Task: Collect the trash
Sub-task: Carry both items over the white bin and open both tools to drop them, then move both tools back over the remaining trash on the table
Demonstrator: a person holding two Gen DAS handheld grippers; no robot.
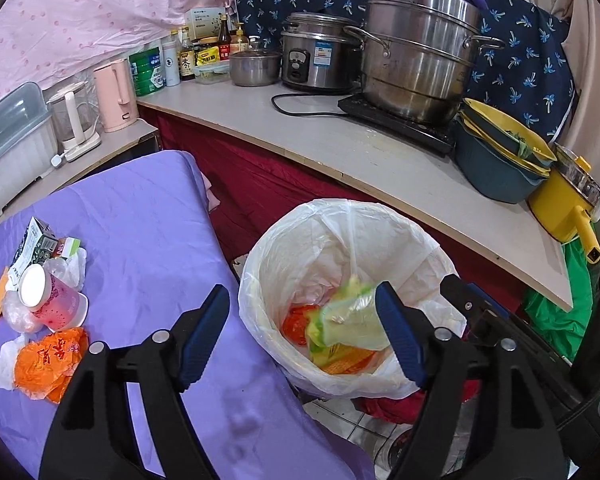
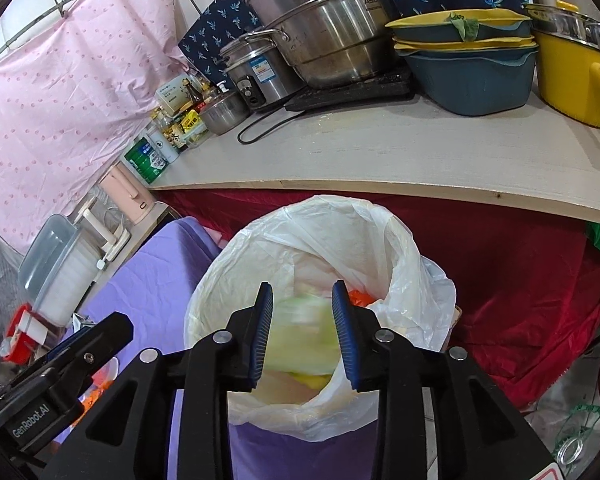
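A round bin lined with a thin, crinkled white plastic bag (image 1: 340,240) stands on the floor between a table draped in smooth lilac cloth (image 1: 152,240) and a pale counter with a dark red satin skirt (image 1: 260,192). A pale green, translucent plastic bag (image 1: 352,316), soft and crumpled, sits inside the mouth of the liner, above an orange wrapper (image 1: 296,324) and yellow-and-orange packaging at the bottom. In the right wrist view the green bag is a motion-blurred smear, so it may be dropping rather than lying still.

The left gripper (image 1: 304,328), black with ribbed blue pads, has its jaws spread wide; the green bag shows in the gap close to the right-side pad, but no pad presses on it. The right gripper (image 2: 302,332) hangs over the bin with its jaws partly apart, the blurred green plastic visible between them and, as far as can be seen, free of both pads.

More trash lies on the lilac cloth: a crumpled orange bag with red print (image 1: 50,364), a pink cup on its side with a white lid (image 1: 54,300), a folded carton (image 1: 34,244) and clear film.

On the counter stand a tall stainless steamer pot (image 1: 416,52), a rice cooker (image 1: 316,56), stacked blue and yellow basins (image 1: 496,160) and a yellow pan (image 1: 564,204).
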